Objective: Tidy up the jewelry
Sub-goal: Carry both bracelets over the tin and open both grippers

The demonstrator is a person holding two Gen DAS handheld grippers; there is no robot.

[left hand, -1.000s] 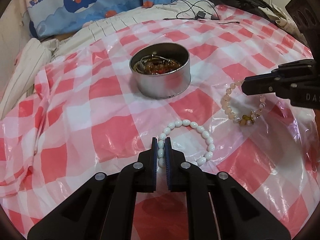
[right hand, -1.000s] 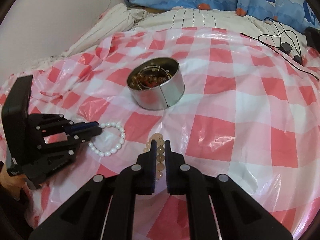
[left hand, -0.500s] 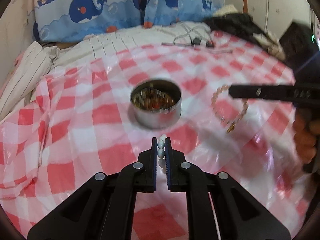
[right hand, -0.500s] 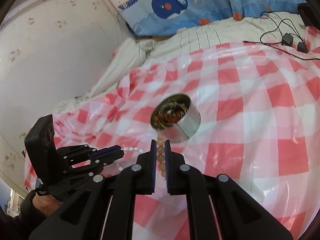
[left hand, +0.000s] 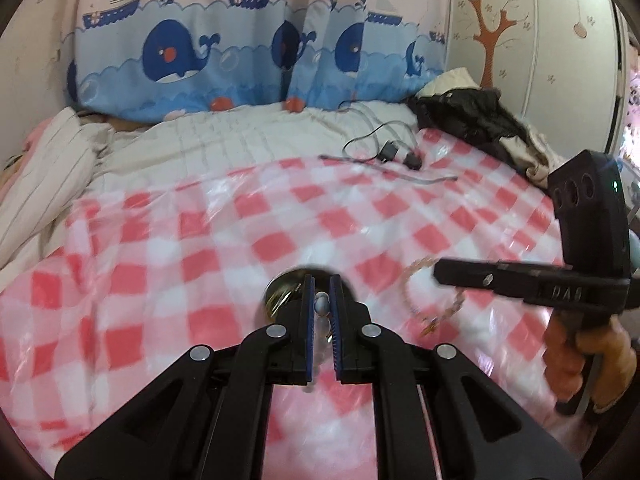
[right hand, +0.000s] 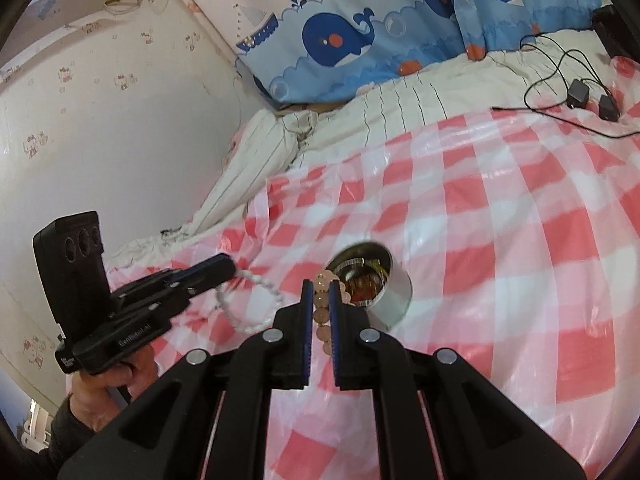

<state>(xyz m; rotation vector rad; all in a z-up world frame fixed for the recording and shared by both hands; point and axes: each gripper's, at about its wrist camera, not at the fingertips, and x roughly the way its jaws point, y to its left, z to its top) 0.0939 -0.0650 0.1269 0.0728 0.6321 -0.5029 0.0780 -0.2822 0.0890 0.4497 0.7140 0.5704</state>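
My left gripper (left hand: 320, 280) is shut on a white bead bracelet (left hand: 321, 305), whose loop (right hand: 256, 304) hangs below the fingers (right hand: 212, 270) in the right wrist view. My right gripper (right hand: 321, 284) is shut on a peach bead bracelet (right hand: 322, 308); its dangling loop (left hand: 436, 304) shows blurred in the left wrist view under the black fingers (left hand: 472, 276). Both are lifted above the red-and-white checked sheet (right hand: 480, 208). A round metal tin (right hand: 376, 284) holding jewelry sits on the sheet just beyond both grippers, partly hidden behind my left fingers (left hand: 280, 292).
Cables with black adapters (left hand: 396, 152) lie at the sheet's far edge. Dark clothing (left hand: 476, 116) is heaped at the back right. A whale-print curtain (left hand: 240, 64) and striped bedding (right hand: 260, 152) border the bed. Hands hold each gripper handle (left hand: 580, 356).
Both grippers have risen off the sheet, each carrying its bracelet, and tilted up so more wall and curtain show. The tin now appears lower and closer to the fingertips.
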